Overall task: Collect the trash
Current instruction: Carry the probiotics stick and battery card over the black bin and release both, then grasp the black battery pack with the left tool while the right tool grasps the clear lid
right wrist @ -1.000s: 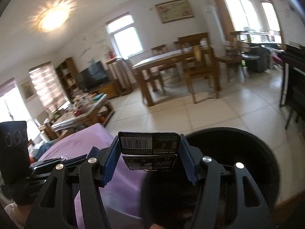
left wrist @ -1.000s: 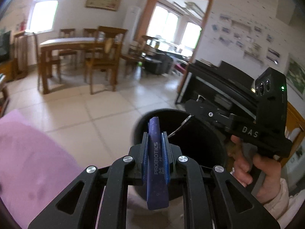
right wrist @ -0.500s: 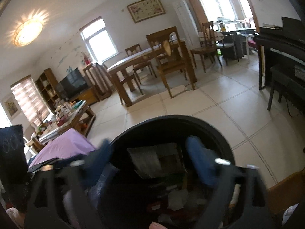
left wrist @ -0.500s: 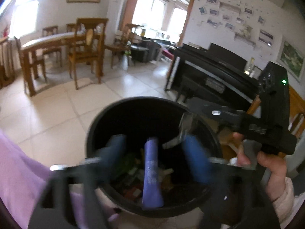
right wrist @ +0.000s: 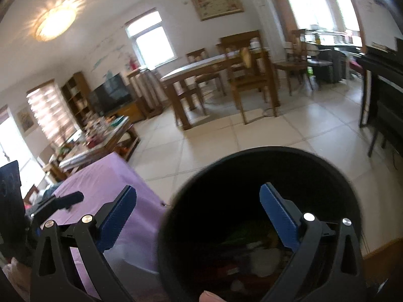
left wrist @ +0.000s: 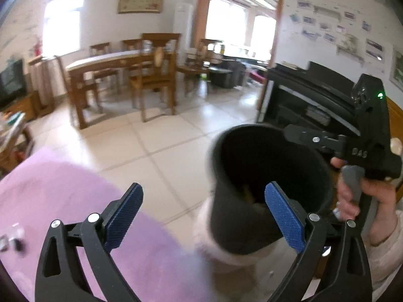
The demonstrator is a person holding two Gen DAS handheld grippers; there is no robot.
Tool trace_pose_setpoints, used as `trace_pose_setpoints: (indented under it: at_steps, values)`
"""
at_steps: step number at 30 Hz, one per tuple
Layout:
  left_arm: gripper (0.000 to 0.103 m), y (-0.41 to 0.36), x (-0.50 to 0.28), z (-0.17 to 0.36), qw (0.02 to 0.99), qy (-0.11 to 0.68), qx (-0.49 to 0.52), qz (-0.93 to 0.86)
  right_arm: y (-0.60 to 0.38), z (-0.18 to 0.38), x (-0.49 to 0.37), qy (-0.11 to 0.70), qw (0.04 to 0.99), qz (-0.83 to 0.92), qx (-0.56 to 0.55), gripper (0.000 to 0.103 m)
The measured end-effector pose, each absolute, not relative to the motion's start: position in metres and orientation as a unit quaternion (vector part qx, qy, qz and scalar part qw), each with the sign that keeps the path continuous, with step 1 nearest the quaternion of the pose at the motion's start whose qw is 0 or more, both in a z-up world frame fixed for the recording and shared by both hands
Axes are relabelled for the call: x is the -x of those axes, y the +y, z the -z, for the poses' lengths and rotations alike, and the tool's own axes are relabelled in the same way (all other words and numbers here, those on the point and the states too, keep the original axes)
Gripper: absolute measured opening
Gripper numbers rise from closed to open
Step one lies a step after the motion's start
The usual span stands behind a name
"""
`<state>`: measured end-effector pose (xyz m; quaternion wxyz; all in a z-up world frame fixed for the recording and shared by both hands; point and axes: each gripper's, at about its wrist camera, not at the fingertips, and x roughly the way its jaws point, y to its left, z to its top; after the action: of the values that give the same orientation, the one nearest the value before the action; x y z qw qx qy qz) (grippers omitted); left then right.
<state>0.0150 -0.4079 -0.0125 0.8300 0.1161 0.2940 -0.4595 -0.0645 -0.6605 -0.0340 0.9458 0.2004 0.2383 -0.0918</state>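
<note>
Black bin (right wrist: 262, 201) beneath both grippers' empty, opening blue fingers (left wrist: 123, 212); "DAS" on right gripper (left wrist: 360, 153).

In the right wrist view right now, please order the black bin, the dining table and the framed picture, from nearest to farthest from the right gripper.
1. Black bin: just under the right gripper, whose jaws are opening with nothing between them.
2. Dining table: mid-room, across the tiled floor.
3. Framed picture: on the far wall, above the table.
</note>
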Motion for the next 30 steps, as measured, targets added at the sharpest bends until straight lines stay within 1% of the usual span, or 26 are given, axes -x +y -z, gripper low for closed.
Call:
trace_pose_setpoints:
  at_steps: [2, 10, 14, 17, 19, 21, 22, 23, 24, 25, 27, 30]
  values:
    - [0.096, -0.376, -0.029, 0.012, 0.842, 0.295, -0.114, 0.437, -0.639, 0.033, 0.050, 0.250, 0.948, 0.071, -0.186, 0.098]
    - [0.096, -0.208, -0.114, 0.016, 0.889, 0.325, -0.098, 0.308, -0.533, 0.034, -0.019, 0.295, 0.945, -0.041, -0.133, 0.098]
    - [0.096, -0.146, -0.154, 0.022, 0.894, 0.339, -0.111, 0.271, -0.474, 0.036, -0.059, 0.323, 0.935, -0.098, -0.105, 0.097]
    - [0.096, -0.116, -0.186, 0.032, 0.882, 0.359, -0.131, 0.274, -0.437, 0.040, -0.086, 0.343, 0.926, -0.132, -0.087, 0.096]
    - [0.096, -0.107, -0.203, 0.035, 0.874, 0.363, -0.153, 0.284, -0.414, 0.044, -0.105, 0.359, 0.917, -0.154, -0.075, 0.091]
    - [0.096, -0.101, -0.217, 0.041, 0.863, 0.366, -0.174, 0.302, -0.393, 0.049, -0.121, 0.372, 0.911, -0.168, -0.064, 0.090]
    - [0.096, -0.099, -0.225, 0.044, 0.857, 0.367, -0.184, 0.311, -0.388, 0.051, -0.125, 0.376, 0.909, -0.171, -0.060, 0.083]
    - [0.095, -0.098, -0.231, 0.046, 0.853, 0.368, -0.191, 0.317, -0.378, 0.053, -0.134, 0.384, 0.905, -0.178, -0.050, 0.079]
    - [0.090, -0.100, -0.238, 0.049, 0.845, 0.370, -0.203, 0.330, -0.369, 0.054, -0.142, 0.390, 0.902, -0.183, -0.042, 0.079]
    - [0.082, -0.102, -0.244, 0.053, 0.836, 0.372, -0.214, 0.342, -0.361, 0.054, -0.148, 0.393, 0.900, -0.187, -0.033, 0.079]
    - [0.074, -0.106, -0.249, 0.060, 0.821, 0.380, -0.228, 0.361, -0.347, 0.057, -0.161, 0.401, 0.895, -0.194, -0.019, 0.077]
    - [0.070, -0.108, -0.254, 0.068, 0.807, 0.383, -0.220, 0.391, -0.333, 0.062, -0.173, 0.414, 0.889, -0.197, -0.005, 0.076]
